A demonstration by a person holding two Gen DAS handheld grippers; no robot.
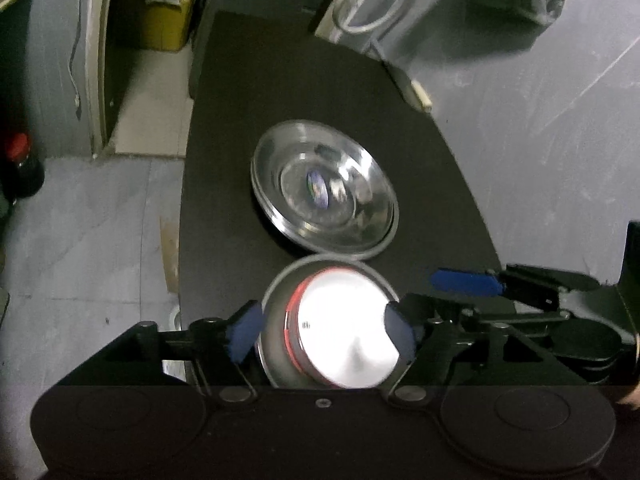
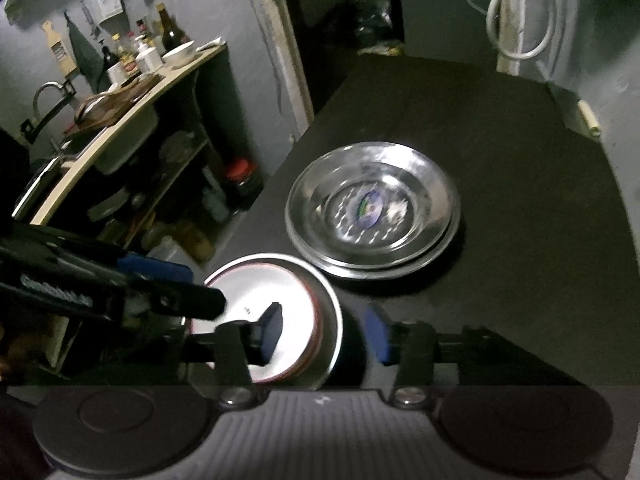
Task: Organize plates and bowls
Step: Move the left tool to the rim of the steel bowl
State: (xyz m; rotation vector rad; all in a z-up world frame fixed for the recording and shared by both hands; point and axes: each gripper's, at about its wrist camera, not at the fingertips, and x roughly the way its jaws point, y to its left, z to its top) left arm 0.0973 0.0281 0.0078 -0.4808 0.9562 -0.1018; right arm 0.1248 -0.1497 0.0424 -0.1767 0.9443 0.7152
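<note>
**A:** What's on the desk (image 1: 280, 92) right now?

**B:** Two lots of steel ware on the dark top. Farther off sits a stack of shallow steel plates (image 1: 324, 188), nested one in another, with a small coloured sticker in the middle of the top one. Just this side of it, almost rim to rim, is a steel bowl (image 1: 332, 324) with a red band showing inside its wall and a bright, shiny bottom.

**A:** And the two tools?

**B:** Both are down at the bowl. The left gripper (image 1: 322, 330) has its jaws apart, one blue pad just outside the bowl's left rim and the other over the right side of the bowl's inside. It is blurred, so I cannot tell if either pad brushes the metal, but they are not pinching it.

**A:** The right one?

**B:** The right gripper (image 2: 324, 332) is open as well. Its left pad sits over the bright inside of the bowl (image 2: 276, 316), its right pad out past the rim, with the wall between them and a gap on the outer side. So the bowl rests on the desk, near the front edge, gripped by neither.

**A:** Anything else close by?

**B:** A white cable (image 1: 368, 4) loops against the far wall.
</note>
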